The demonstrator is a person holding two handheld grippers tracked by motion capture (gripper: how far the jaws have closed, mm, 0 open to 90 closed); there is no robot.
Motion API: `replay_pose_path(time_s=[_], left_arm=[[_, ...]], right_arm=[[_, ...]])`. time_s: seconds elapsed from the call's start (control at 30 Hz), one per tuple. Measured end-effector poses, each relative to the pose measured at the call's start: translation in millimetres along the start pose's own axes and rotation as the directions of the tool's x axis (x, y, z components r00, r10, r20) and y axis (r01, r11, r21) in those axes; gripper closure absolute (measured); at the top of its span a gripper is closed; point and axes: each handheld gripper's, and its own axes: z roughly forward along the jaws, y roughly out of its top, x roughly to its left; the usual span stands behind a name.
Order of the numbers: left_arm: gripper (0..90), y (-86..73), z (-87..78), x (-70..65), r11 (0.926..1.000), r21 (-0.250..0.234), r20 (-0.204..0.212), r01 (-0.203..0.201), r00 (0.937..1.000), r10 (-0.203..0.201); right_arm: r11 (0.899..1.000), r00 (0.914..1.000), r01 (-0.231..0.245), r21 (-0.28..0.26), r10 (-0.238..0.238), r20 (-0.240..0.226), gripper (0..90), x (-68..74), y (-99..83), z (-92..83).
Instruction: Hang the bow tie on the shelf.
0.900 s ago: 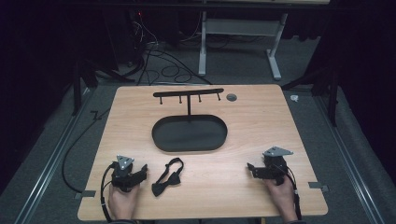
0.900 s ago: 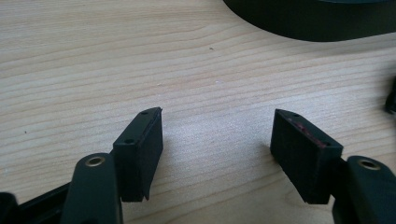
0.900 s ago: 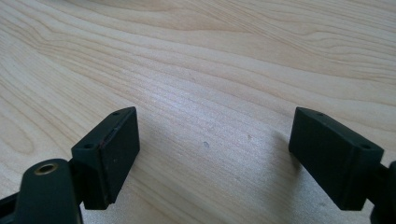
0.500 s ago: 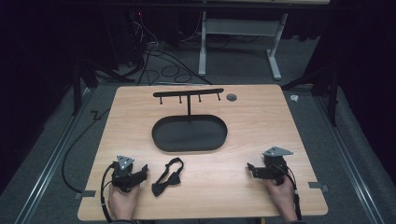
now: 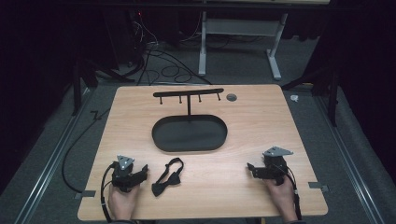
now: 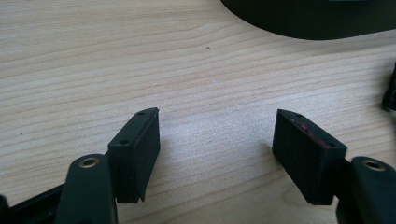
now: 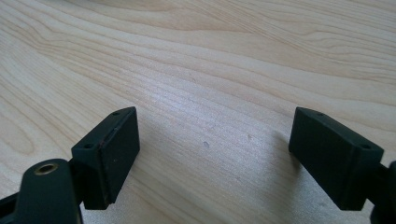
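A black bow tie (image 5: 167, 177) with its strap lies flat on the wooden table (image 5: 252, 116), near the front edge. Just left of it rests my left gripper (image 5: 142, 173), held by a hand, jaws open and empty; its own view (image 6: 215, 135) has bare wood between the pads and a sliver of the bow tie (image 6: 389, 91) at the right edge. My right gripper (image 5: 251, 170) rests at the front right, open, with only wood grain between its pads (image 7: 215, 144). A black stand (image 5: 188, 96) with a hook bar rises from an oval black tray (image 5: 189, 134) at mid-table.
A small round grey grommet (image 5: 231, 97) sits in the tabletop behind the stand. Cables trail from both grippers over the front edge. Dark floor, loose cables and a white desk frame (image 5: 238, 42) lie beyond the table's far side.
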Motion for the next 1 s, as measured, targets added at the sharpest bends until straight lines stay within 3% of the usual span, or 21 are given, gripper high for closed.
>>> replay_pose_path(time_s=[0.17,0.37,1.0], left_arm=[[30.1,0.0,-0.1,-0.2,0.9999,0.005,0.007,-0.012,0.9999,0.012],[33.7,-0.8,-0.9,-1.9,1.0,-0.003,-0.014,0.006,0.9999,-0.006],[40.2,0.8,-9.1,-5.8,0.9996,-0.018,0.042,0.022,0.9989,-0.021]], right_arm=[[1.0,1.0,0.0,0.0,0.0,0.0,17.6,0.0,0.0,0.0],[1.0,1.0,0.0,0.0,0.0,0.0,17.5,0.0,0.0,0.0],[1.0,1.0,0.0,0.0,0.0,0.0,17.5,0.0,0.1,0.0]])
